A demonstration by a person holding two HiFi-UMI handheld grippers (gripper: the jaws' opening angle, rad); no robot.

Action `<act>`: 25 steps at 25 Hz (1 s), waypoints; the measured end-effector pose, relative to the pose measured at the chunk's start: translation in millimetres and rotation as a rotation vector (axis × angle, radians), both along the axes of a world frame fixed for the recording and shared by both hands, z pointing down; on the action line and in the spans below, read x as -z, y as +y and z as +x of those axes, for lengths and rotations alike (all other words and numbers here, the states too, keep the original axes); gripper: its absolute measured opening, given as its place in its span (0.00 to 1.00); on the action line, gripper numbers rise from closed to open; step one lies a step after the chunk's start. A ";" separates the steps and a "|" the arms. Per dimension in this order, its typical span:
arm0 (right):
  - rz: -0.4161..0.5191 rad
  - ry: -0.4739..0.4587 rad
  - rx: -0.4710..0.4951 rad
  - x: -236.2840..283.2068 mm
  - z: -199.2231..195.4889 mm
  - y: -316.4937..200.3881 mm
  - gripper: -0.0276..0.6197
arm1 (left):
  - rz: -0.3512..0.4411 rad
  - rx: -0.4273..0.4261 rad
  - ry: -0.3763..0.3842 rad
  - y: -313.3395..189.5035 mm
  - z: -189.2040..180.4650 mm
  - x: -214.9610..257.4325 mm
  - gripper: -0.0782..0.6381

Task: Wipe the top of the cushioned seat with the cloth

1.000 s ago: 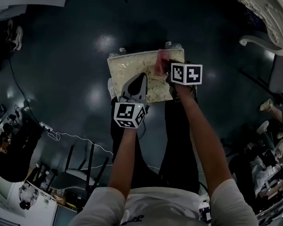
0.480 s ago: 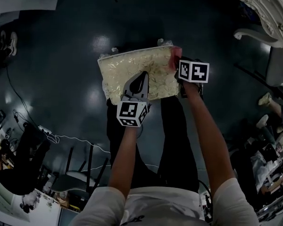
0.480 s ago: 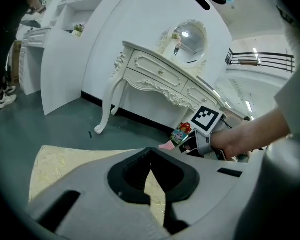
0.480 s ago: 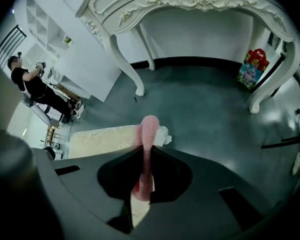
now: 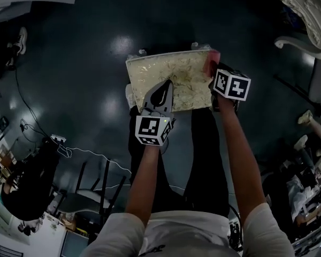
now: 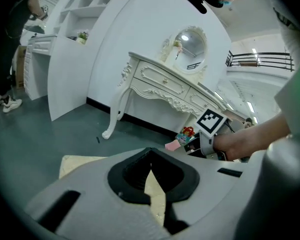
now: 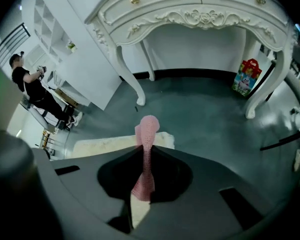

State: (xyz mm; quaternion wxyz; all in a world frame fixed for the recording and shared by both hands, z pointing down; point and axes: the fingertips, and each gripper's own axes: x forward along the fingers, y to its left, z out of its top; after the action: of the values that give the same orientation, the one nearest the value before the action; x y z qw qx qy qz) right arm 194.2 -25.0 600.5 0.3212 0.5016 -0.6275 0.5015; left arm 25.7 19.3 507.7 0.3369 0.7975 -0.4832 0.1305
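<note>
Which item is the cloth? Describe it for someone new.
Find the cream patterned cushioned seat on the dark floor. At its far right corner, a pink mesh cloth is pinched in the right tool; nothing else on the seat is pink.

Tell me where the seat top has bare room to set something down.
The left half of the cushioned seat is bare, from its left edge to the left tongs. The far right corner is crowded by the right tongs and cloth.
</note>
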 end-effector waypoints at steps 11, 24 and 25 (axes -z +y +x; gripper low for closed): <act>-0.064 -0.308 0.179 9.1 -256.7 41.2 0.09 | 0.010 0.166 -0.071 13.7 -162.0 2.8 0.13; -0.166 -0.153 0.342 -29.9 -344.0 66.1 0.09 | -0.012 0.203 -0.078 21.0 -231.3 -4.7 0.13; -0.160 -0.151 0.342 -28.9 -340.2 64.1 0.09 | -0.014 0.208 -0.076 19.8 -230.1 -6.1 0.13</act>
State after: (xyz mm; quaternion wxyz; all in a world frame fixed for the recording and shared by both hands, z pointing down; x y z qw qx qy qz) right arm -145.9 39.1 629.4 0.3927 0.3217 -0.6840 0.5239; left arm -204.5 39.2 513.7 0.3356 0.7351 -0.5748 0.1286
